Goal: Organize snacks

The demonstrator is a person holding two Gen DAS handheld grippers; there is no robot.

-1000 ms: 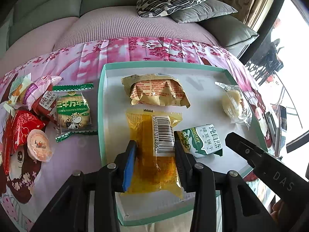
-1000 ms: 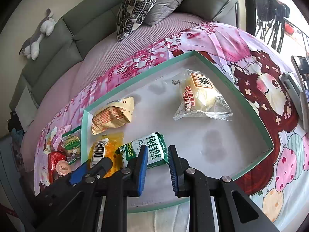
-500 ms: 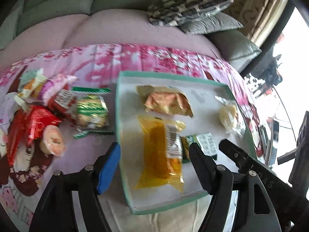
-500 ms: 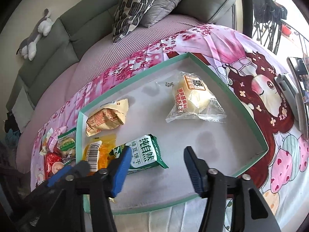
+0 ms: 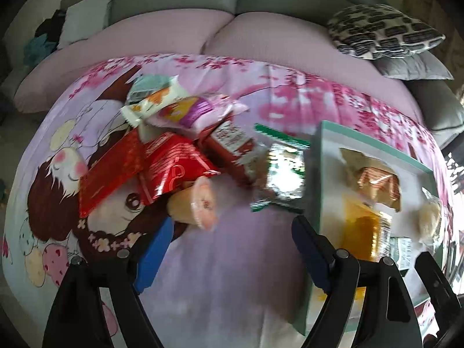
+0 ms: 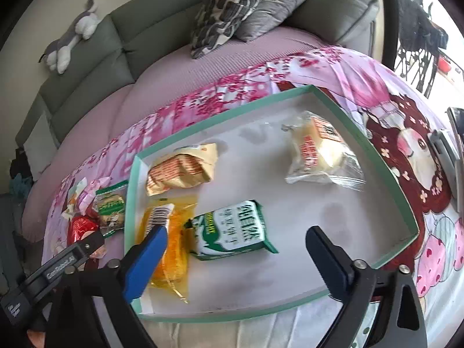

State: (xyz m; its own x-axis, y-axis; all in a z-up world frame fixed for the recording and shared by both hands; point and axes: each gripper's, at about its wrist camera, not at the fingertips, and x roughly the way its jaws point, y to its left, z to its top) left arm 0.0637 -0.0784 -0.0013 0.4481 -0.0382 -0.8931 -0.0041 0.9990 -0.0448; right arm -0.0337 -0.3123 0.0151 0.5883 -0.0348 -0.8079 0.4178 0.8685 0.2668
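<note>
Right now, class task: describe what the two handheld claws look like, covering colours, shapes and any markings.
Both are black plastic frames with silver pivot screws. The left claw carries two long fingers faced with blue pads. The right claw matches it, with blue pads too. In the right wrist view, the left claw's black finger bears small white lettering, too blurred to read.

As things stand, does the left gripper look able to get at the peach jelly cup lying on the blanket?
Probably yes. The left gripper has nothing between its opening jaws, and the jelly cup lies on its side just ahead of its blue pad, its near side uncovered. Only the red packet crowds its far end.
</note>
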